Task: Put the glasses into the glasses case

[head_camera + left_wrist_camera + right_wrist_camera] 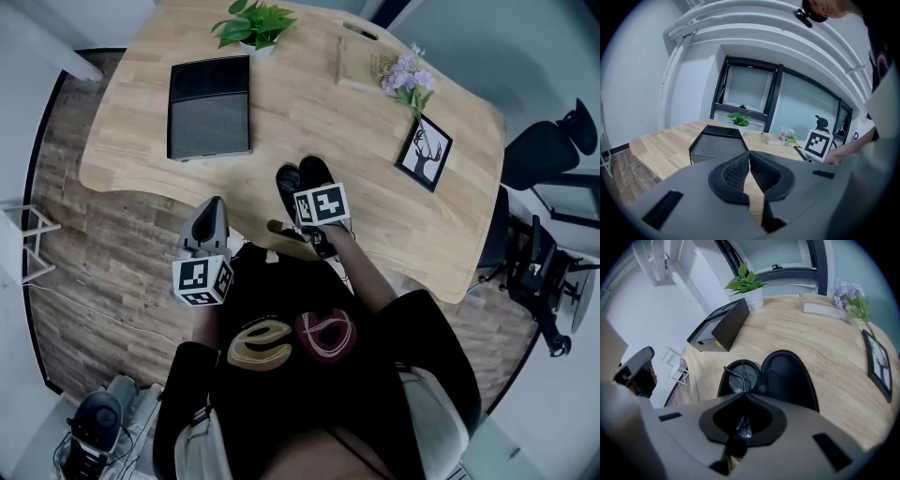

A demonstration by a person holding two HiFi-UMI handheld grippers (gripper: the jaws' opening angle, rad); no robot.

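the glasses (739,379) are over the left half of the open glasses case (790,376), which lies near the near edge of the counter (820,333). the right tongs (744,397) pinch the glasses from above. the left tongs (749,155) are pressed together with nothing in them, near and to the left of the case.

Soft, even daylight here, coming in cool off the windows (750,89) past the desk's (281,122) far edge, leaving only faint shadows on the pale wood. Every view bows into a dark fisheye rim. The near foreground blurs in both gripper views, and a pale sheen sits on the glasses (739,377) lens.
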